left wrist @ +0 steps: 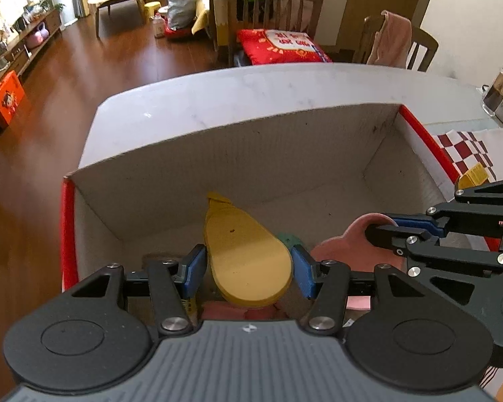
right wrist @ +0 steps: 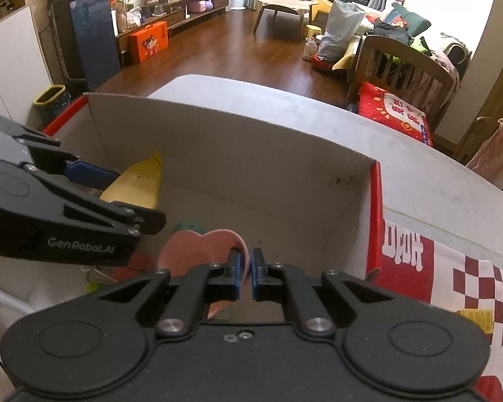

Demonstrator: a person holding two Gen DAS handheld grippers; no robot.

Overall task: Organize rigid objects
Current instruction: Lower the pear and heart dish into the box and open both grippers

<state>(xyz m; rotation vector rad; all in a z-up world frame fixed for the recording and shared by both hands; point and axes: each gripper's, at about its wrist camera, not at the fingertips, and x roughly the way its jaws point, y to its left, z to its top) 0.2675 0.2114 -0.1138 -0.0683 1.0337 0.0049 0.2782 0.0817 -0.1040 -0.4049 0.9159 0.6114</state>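
we are holding the left gripper (left wrist: 248, 269) over the open cardboard box (left wrist: 251, 154), its blue pads (left wrist: 194, 269) pressing on the two sides of a yellow pear-shaped board (left wrist: 244, 251). the board is lying flat between the fingers, its narrow stem end pointing away from us toward the far wall of the box. just beyond the right pad a bit of a green piece (left wrist: 288, 239) is peeking out, and below the board something pink is showing, too hidden to name.

to the right of that tool, we are holding the right gripper (right wrist: 246, 273) with its fingers nearly pressed together, pinching the thin rim of a pink heart-shaped dish (right wrist: 198, 251). the dish is hanging inside the box, ahead and left of the fingertips, with a green round thing (right wrist: 187, 227) just past it.

further out, the box's pale inner walls are rising around both tools, red on the outside edges. the box is sitting on a white table (left wrist: 251, 83), beside a red checkered cloth (right wrist: 469, 284) to the right. beyond the table, wooden chairs (left wrist: 273, 10) are standing on a dark wood floor.
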